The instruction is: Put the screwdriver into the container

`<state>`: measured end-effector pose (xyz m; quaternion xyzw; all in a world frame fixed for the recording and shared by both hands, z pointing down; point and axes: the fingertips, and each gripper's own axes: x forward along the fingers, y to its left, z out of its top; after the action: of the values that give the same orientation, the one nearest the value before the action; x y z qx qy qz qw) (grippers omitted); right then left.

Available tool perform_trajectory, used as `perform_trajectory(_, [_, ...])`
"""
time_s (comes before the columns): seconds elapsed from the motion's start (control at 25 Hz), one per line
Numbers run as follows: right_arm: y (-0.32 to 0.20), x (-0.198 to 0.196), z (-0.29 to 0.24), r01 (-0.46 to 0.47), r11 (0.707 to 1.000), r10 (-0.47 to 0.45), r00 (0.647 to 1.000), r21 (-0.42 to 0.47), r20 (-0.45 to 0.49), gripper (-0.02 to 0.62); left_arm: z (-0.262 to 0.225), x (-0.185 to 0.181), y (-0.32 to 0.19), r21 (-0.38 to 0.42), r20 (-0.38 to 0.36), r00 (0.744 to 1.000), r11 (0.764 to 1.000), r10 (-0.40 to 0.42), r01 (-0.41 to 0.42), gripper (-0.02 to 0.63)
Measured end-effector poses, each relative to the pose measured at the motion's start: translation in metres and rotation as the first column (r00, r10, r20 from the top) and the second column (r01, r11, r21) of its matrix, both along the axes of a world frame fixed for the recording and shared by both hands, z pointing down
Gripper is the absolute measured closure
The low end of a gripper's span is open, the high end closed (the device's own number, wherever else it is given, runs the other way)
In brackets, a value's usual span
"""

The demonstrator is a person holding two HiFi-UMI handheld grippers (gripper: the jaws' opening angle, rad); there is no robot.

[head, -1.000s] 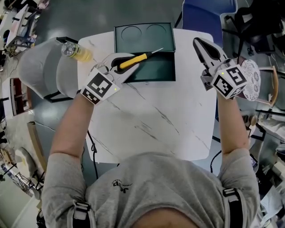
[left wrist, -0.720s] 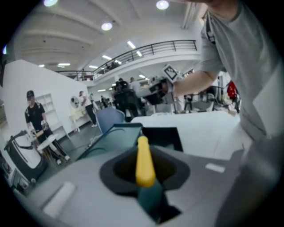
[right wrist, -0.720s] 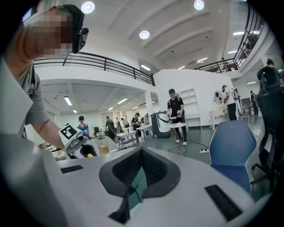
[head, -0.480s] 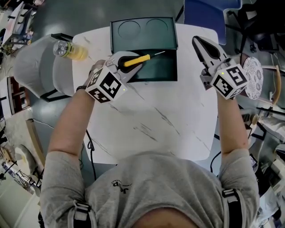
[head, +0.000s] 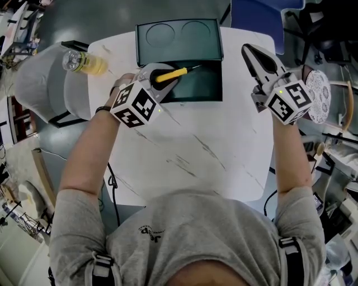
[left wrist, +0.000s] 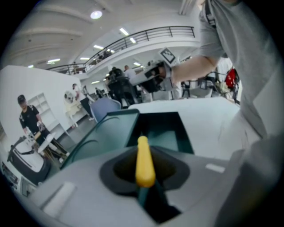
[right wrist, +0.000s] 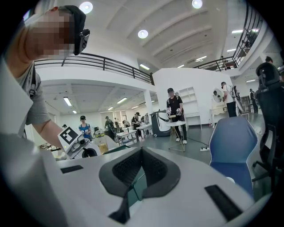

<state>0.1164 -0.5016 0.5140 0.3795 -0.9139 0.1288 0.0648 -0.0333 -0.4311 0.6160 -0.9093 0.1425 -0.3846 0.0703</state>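
Note:
A yellow-handled screwdriver [head: 171, 74] is clamped in my left gripper [head: 159, 78], its metal shaft pointing right over the open tray of the dark green container [head: 201, 89]. The container's lid [head: 178, 34], with two round recesses, lies open at the far side. In the left gripper view the yellow handle [left wrist: 144, 162] sticks out between the jaws of the left gripper [left wrist: 144, 179], with the container [left wrist: 166, 128] just beyond. My right gripper [head: 251, 54] hovers to the right of the container, shut with nothing in it, as the right gripper view also shows for the right gripper [right wrist: 140, 170].
The white marble table [head: 196, 151] carries the container at its far edge. A bottle of yellow liquid [head: 84, 62] lies off the table's far left corner. A blue chair [head: 263, 17] stands behind the table. People and desks fill the hall beyond.
My left gripper has carried the screwdriver a little to the right, further over the container's tray, and its marker cube has turned. The right gripper has stayed put.

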Motion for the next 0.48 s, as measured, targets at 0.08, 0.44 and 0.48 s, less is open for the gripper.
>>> perform_trajectory(0.08, [0.0005,0.0005,-0.0002,-0.002,1.0,0.002,1.0,0.0,0.002,0.586,0.0018,0.0003,-0.0003,-0.002,0.015,1.0,1.0,-0.001,0.001,0.526])
perform_trajectory(0.44, [0.0028,-0.0016,-0.0015,0.005,1.0,-0.005,1.0,0.0,0.011,0.586,0.0073,0.0016,-0.0031,-0.019,0.073,0.997,1.0,-0.018,0.019,0.526])
perform_trajectory(0.48, [0.0031,-0.0019,-0.0024,0.006,1.0,-0.006,1.0,0.001,0.013,0.586,0.0076,0.0018,-0.0033,-0.02,0.078,0.997,1.0,-0.02,0.021,0.526])
